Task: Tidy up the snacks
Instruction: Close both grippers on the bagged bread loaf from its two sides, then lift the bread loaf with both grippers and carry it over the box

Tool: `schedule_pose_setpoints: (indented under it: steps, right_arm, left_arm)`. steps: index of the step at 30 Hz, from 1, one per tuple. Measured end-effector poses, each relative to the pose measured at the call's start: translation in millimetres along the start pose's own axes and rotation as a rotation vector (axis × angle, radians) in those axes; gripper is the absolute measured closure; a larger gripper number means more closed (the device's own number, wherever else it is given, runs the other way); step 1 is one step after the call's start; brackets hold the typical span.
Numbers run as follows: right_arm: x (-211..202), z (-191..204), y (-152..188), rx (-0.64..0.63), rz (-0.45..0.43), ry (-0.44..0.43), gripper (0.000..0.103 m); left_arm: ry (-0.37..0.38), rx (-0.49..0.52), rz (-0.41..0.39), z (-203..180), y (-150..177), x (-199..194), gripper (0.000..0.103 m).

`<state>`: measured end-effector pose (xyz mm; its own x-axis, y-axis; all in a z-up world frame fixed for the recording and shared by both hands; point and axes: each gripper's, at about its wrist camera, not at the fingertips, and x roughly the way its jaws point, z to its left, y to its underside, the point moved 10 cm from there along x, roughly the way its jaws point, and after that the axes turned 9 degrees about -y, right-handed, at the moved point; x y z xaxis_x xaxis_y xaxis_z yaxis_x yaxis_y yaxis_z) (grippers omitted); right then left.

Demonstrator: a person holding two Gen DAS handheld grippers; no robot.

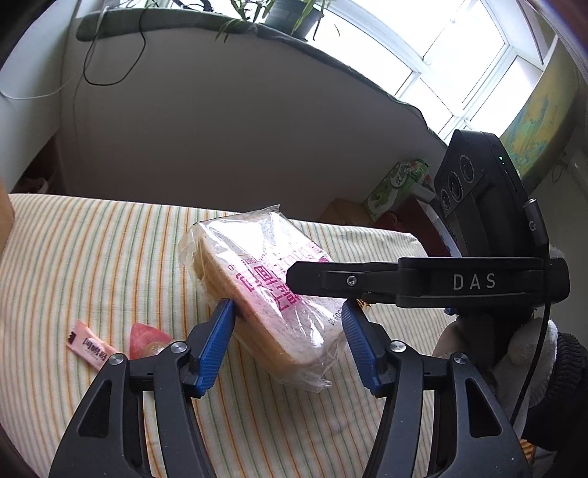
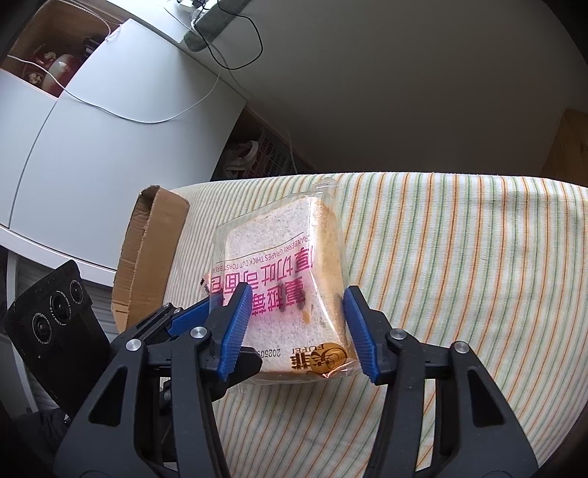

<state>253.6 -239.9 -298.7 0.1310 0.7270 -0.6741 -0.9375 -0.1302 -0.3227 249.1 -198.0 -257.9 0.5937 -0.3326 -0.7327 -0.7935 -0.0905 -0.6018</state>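
A clear bag of sliced toast bread [image 1: 264, 290] with pink print is between the blue pads of both grippers, over the striped cloth [image 1: 73, 257]. My left gripper [image 1: 288, 342] is closed on one end of the bag. My right gripper [image 2: 297, 327] is closed on the other end of the same bag [image 2: 286, 264]; its black finger [image 1: 352, 281] crosses the bag in the left wrist view. The left gripper's blue pad [image 2: 191, 316] shows beside the right one. A pink snack packet [image 1: 88, 347] and a red snack packet [image 1: 145, 340] lie on the cloth at the left.
A brown cardboard box [image 2: 150, 253] stands at the table's left edge. A green snack box [image 1: 398, 184] stands beyond the table's far right corner. A white cabinet [image 2: 92, 147] with cables is behind the box. A window sill with plants [image 1: 279, 18] is beyond the far wall.
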Motion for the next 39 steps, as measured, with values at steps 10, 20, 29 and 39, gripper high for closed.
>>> schedule_pose_setpoints:
  steps: [10, 20, 29, 39]
  right_arm:
    - [1.9, 57.2, -4.0, -0.050, -0.013, -0.023, 0.054]
    - [28.4, 138.6, -5.0, -0.132, 0.023, -0.057, 0.054]
    - [70.8, 207.5, 1.9, -0.194, 0.072, -0.101, 0.054]
    - [130.9, 265.2, 8.8, -0.240, 0.138, -0.134, 0.054]
  left_arm:
    - [-0.016, 0.002, -0.064, 23.5, -10.7, -44.6, 0.045]
    - [-0.053, -0.047, -0.124, 70.5, -9.7, -101.1, 0.045]
    - [-0.093, -0.134, -0.160, 130.7, 2.1, -147.8, 0.045]
    - [-0.151, -0.204, -0.192, 196.5, 13.8, -182.8, 0.045]
